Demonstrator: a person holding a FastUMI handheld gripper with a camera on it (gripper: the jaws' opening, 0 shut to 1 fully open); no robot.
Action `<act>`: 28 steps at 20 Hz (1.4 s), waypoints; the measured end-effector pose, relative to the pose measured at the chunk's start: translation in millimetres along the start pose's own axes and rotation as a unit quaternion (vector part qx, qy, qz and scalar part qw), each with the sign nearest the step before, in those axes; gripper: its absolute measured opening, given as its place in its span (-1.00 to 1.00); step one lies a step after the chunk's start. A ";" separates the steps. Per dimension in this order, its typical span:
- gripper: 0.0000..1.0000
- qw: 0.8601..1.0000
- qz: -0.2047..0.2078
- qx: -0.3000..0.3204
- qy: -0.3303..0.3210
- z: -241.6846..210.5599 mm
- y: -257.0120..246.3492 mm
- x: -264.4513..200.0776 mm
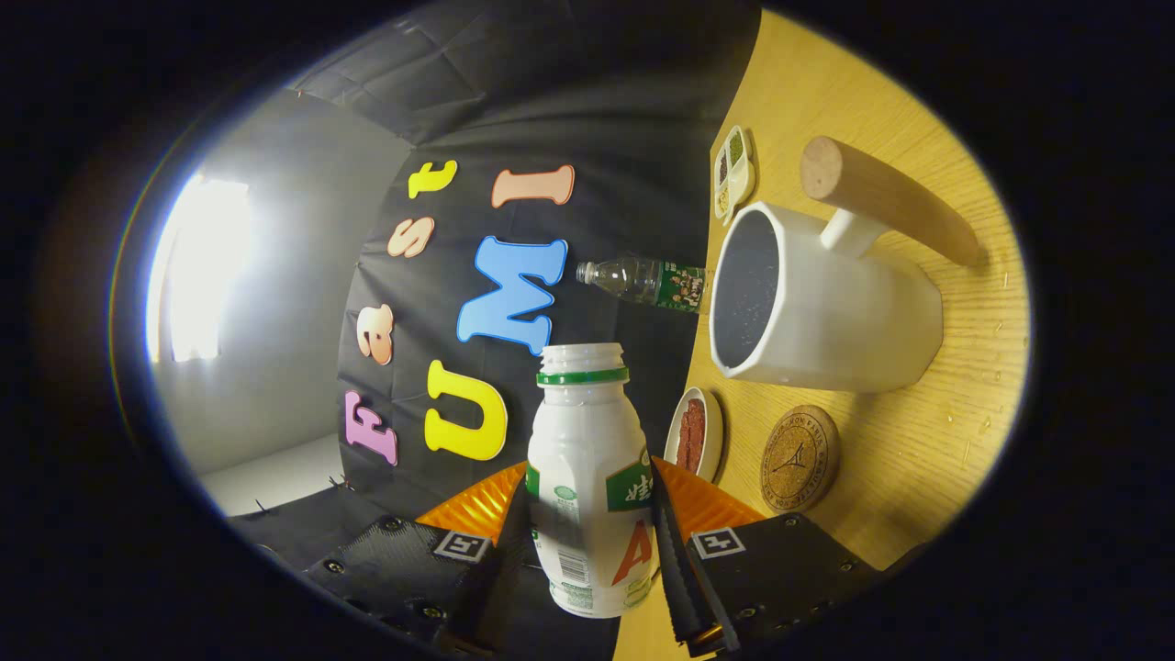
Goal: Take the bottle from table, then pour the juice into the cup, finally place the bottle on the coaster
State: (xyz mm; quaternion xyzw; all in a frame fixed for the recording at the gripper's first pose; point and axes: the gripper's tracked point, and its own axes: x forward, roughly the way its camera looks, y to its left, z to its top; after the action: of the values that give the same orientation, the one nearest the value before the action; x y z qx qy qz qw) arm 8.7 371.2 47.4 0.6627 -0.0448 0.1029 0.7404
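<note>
Bottle (587, 477) clamped between both gripper (592, 560) fingers, uncapped, tipped sideways off the table (918, 459); cup (817, 303) with wooden handle sits beyond it near the table's back edge; coaster (800, 459) just beside cup, bare; snack dish (695, 431) at edge

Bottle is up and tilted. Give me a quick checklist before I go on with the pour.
1. Grip: both fingers of the gripper press on the bottle: ok.
2. Cap: bottle mouth is open, no cap on it: ok.
3. Mouth over cup: the mouth sits off to the side of the cup, not over its opening: not ok.
4. Cup: standing on the table, opening unobstructed: ok.
5. Coaster: beside the cup, nothing on it: ok.
6. Juice left in the bottle: opaque wall: cannot tell.
</note>
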 end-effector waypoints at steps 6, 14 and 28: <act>0.30 0.999 0.002 0.052 -0.015 7.6 0.1 3.7; 0.30 0.994 0.012 0.103 -0.023 10.0 4.1 4.0; 0.30 0.990 0.019 0.137 -0.025 8.5 0.2 5.2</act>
State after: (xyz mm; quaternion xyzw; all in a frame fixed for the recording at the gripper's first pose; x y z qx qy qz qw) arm 14.3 363.2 49.6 0.7596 -0.0618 0.1055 0.6388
